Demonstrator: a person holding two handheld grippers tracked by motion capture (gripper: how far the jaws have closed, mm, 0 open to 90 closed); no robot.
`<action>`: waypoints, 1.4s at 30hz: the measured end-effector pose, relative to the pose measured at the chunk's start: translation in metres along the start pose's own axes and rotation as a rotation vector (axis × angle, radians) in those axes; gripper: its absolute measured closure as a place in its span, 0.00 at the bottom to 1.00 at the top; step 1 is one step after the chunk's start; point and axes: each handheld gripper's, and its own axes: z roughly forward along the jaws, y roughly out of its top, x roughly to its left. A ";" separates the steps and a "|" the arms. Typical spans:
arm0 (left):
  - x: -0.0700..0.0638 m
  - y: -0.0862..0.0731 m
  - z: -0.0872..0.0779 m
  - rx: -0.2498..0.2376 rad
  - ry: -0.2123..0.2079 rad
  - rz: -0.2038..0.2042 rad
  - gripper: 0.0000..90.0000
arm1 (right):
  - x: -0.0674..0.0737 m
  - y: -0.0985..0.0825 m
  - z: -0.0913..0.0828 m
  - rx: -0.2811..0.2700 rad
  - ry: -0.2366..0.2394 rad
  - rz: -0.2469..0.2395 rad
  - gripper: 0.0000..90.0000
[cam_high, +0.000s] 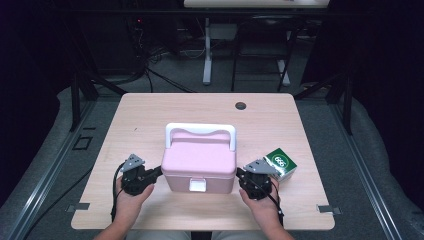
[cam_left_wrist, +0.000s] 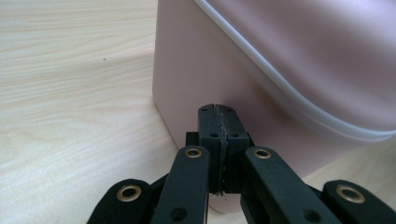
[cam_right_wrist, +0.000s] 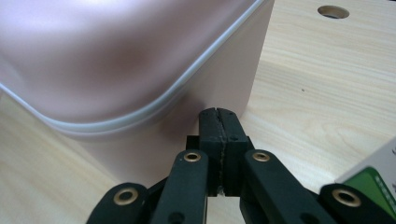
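Your left gripper (cam_high: 156, 173) sits at the near left of the light wooden table (cam_high: 150, 107), its jaws pressed fully together with nothing between them. In the left gripper view the closed tips (cam_left_wrist: 218, 122) point at the lower left side wall of the pink storage box (cam_high: 200, 161), very close to it or just touching; you cannot tell which.

The box stands in the middle of the table, toward the near edge. Its lid is on, a white handle (cam_high: 200, 130) lies along the far side, and a white latch (cam_high: 197, 186) faces you.

Your right gripper (cam_high: 241, 174) mirrors the left one. Its jaws are also closed and empty, with the tips (cam_right_wrist: 218, 123) aimed at the lower right wall of the box (cam_right_wrist: 140, 70). Just to its right lies a small green and white carton (cam_high: 281, 162).

It looks as if you are bracing the box from both sides. Keep both tips low on the walls, below the lid seam, and press in evenly so the box does not twist or slide. Mind the carton beside your right hand.
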 end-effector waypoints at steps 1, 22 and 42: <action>-0.002 -0.001 -0.002 0.004 -0.005 0.006 1.00 | 0.000 -0.001 -0.002 0.002 -0.001 0.000 1.00; -0.019 -0.018 -0.010 0.047 -0.032 0.040 1.00 | 0.005 -0.019 -0.029 0.000 0.005 -0.015 1.00; -0.002 0.001 -0.020 0.041 -0.042 0.010 0.73 | -0.016 -0.004 -0.039 -0.049 0.058 -0.027 0.77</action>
